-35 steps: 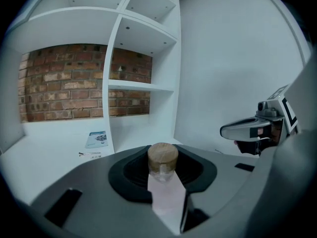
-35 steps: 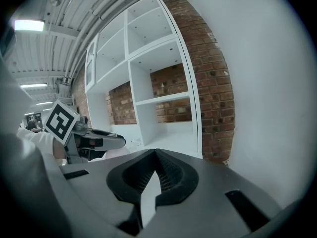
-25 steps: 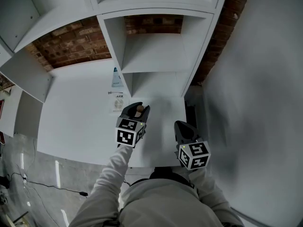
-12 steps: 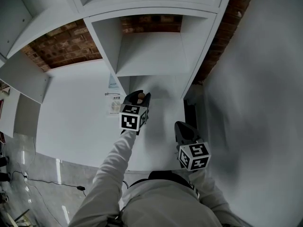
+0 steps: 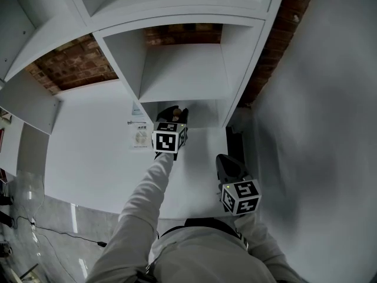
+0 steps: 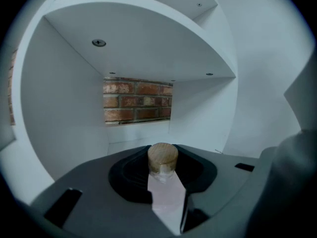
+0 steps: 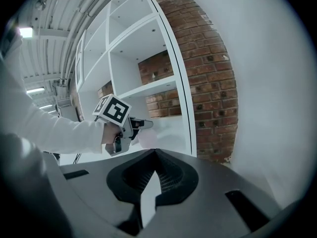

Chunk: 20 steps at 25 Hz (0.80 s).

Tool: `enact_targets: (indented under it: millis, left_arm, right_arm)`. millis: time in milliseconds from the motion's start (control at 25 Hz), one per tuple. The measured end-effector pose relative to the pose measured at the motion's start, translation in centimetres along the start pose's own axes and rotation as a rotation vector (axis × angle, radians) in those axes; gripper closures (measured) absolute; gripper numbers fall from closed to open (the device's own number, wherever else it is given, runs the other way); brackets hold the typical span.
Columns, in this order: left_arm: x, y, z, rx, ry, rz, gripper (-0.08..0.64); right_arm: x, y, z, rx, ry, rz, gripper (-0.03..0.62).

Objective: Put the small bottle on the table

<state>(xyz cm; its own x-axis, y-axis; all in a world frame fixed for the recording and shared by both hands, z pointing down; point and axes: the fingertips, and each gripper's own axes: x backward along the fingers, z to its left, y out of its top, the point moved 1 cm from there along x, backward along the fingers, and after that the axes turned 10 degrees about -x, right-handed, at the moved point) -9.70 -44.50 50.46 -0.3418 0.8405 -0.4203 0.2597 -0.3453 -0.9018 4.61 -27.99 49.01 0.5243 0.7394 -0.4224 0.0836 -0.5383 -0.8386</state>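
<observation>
The small bottle (image 6: pixel 163 163) has a round wooden cap and a pale pink body. It sits upright between the jaws of my left gripper (image 6: pixel 164 180), which is shut on it. In the head view the left gripper (image 5: pixel 175 114) reaches out over the white table (image 5: pixel 88 158) to the mouth of the lowest shelf opening (image 5: pixel 182 108), with the bottle's cap (image 5: pixel 176 111) just showing. The right gripper view shows the bottle (image 7: pixel 147 138) from the side. My right gripper (image 5: pixel 226 160) hangs back near my body, its jaws together with nothing between them (image 7: pixel 154 153).
A white shelf unit (image 5: pixel 182 69) with open compartments stands on the table against a brick wall (image 5: pixel 70 69). A small printed card (image 5: pixel 140 137) lies on the table left of the left gripper. A grey wall (image 5: pixel 318 128) rises at the right.
My left gripper has carried the bottle forward, away from my body, up to the lowest shelf opening. The right gripper has hardly moved.
</observation>
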Motion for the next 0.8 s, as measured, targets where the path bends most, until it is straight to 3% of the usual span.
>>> enact_targets:
  millis: [800]
  left_arm:
    - [-5.1, 0.6, 0.8, -0.060, 0.009, 0.026, 0.425]
  right_arm:
    - [-0.1, 0.2, -2.4, -0.028, -0.035, 0.000, 0.565]
